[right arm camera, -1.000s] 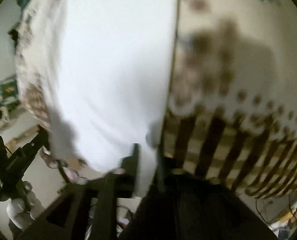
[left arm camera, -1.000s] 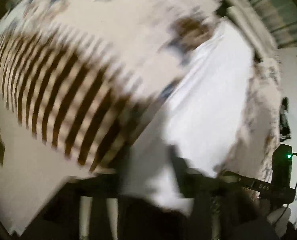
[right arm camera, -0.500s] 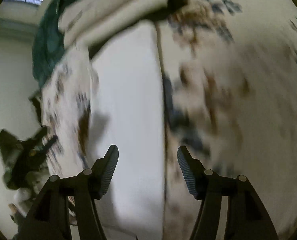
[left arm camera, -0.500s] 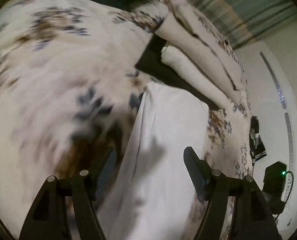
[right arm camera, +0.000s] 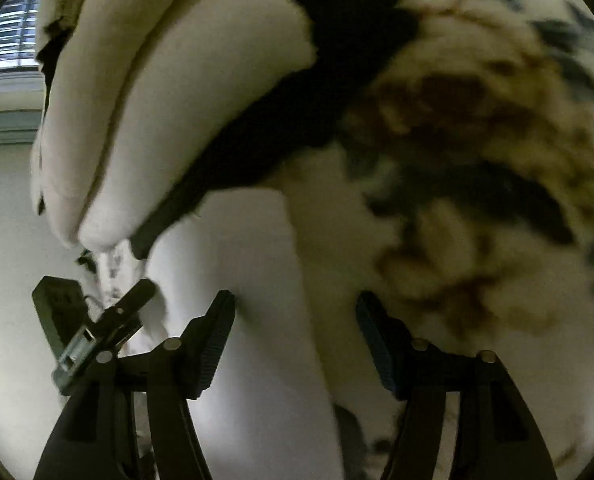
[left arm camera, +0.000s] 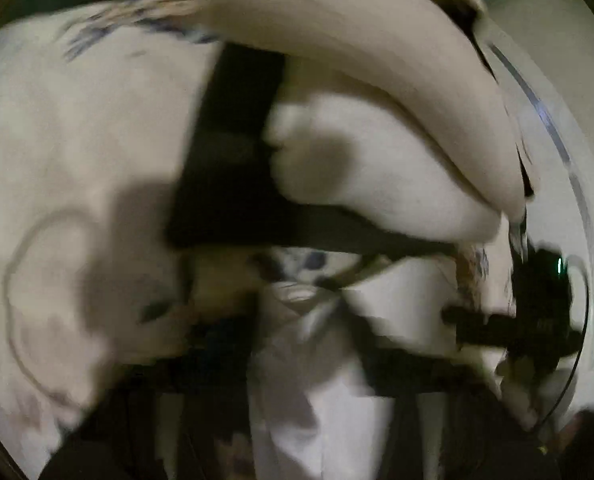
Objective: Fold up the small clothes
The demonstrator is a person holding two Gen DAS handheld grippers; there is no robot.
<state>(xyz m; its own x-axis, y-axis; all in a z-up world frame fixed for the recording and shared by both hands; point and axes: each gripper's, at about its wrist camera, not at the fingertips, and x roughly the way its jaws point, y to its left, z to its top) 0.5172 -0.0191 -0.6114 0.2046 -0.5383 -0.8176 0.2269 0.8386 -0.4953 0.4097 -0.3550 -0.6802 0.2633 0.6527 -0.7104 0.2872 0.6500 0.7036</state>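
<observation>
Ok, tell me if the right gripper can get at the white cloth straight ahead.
Probably yes: the right gripper has its jaws open, and the white cloth lies right ahead of them with nothing between.

White garment (right arm camera: 253, 280), apparently folded narrow, flat on floral bedding (right arm camera: 477, 184)

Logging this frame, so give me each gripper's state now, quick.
Left gripper: view badly blurred; white garment lies between the jaws, but a grip cannot be told.
Right gripper: jaws open, holding nothing, above the white garment.
</observation>
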